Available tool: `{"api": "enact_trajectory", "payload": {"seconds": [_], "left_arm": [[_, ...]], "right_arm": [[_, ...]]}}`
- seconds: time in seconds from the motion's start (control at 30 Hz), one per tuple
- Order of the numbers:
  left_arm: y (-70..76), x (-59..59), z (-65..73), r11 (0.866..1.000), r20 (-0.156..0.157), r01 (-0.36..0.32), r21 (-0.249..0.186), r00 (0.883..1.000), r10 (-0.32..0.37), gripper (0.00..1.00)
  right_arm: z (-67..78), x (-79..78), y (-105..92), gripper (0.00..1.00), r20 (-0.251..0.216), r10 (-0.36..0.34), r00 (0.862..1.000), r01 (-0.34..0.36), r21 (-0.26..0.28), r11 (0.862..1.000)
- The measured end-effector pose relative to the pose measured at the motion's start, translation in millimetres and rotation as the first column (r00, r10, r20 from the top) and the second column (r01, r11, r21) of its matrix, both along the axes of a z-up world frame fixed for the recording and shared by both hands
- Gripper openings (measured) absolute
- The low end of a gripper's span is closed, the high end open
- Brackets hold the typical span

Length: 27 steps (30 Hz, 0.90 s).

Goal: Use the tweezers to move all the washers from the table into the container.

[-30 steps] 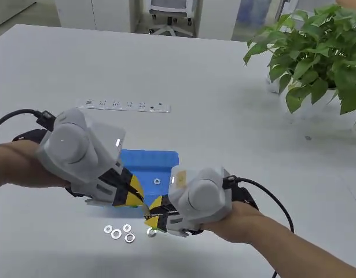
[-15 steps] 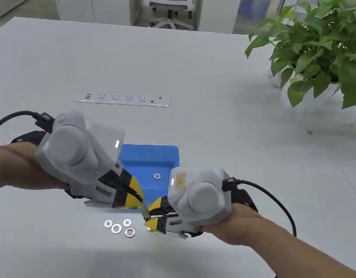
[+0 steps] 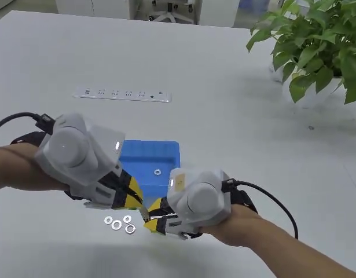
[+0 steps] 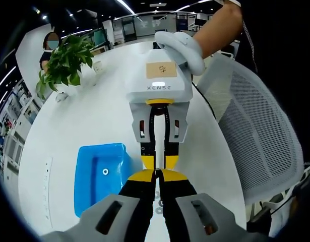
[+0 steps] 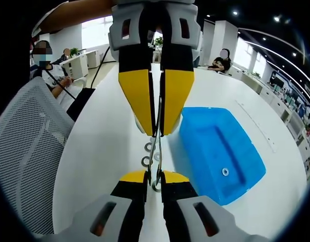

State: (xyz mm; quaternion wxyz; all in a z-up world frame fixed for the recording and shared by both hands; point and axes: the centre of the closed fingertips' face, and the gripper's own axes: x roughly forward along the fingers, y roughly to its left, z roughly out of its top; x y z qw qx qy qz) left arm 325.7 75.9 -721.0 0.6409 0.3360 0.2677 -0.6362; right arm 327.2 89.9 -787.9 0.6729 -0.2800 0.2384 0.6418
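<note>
White table (image 3: 224, 116): left gripper (image 4: 156, 172) and right gripper (image 5: 156, 175) meet tip to tip, both sets of fingers clenched on the tweezers (image 5: 156, 151), probably to steady them. Loose washers (image 3: 116, 225) lie at seven o'clock from the container (image 3: 143, 159), one already inside.

Both forearms angle inward; the left tool (image 3: 136, 198) and right tool (image 3: 151, 219) meet tip to tip, jaws pinched on the tweezers (image 5: 156, 169).
</note>
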Motion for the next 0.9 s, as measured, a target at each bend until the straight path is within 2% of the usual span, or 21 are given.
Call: {"api": "enact_trajectory", "payload": {"seconds": [0.9], "left_arm": [[-6.0, 2.9, -3.8, 1.000, -0.009, 0.010, 0.010, 1.000, -0.010, 0.07]], "right_arm": [[-5.0, 2.4, -1.6, 0.11, -0.029, -0.027, 0.999, 0.027, -0.006, 1.000]]}}
